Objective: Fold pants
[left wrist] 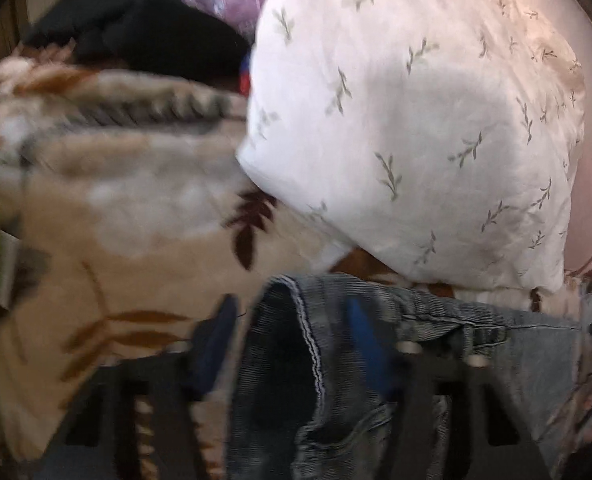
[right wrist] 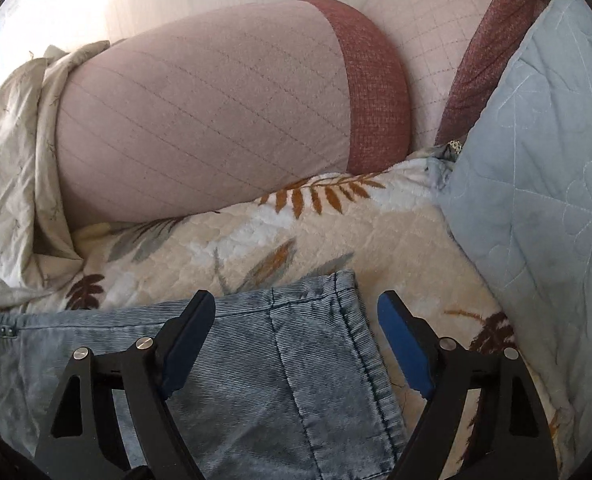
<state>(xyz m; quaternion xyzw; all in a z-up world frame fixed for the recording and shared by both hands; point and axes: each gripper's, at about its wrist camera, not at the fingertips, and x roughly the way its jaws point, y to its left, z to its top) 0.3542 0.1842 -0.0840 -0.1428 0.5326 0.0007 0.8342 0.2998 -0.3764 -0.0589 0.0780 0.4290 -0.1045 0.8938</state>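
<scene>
Light blue denim pants (right wrist: 288, 368) lie on a cream leaf-patterned blanket (right wrist: 256, 240). In the right wrist view my right gripper (right wrist: 296, 312) is open, its blue-padded fingers (right wrist: 403, 344) straddling the hemmed end of a pant leg, just above the cloth. In the blurred left wrist view my left gripper (left wrist: 292, 320) is open, its fingers (left wrist: 216, 336) either side of a bunched, raised fold of the pants (left wrist: 296, 360) with a white-stitched edge. No cloth is pinched by either gripper.
A white leaf-print pillow (left wrist: 415, 120) and black clothing (left wrist: 156, 36) lie beyond the left gripper. A pink bolster (right wrist: 216, 112), a pale blue quilted cushion (right wrist: 535, 160) and a beige cloth (right wrist: 12, 184) surround the right gripper.
</scene>
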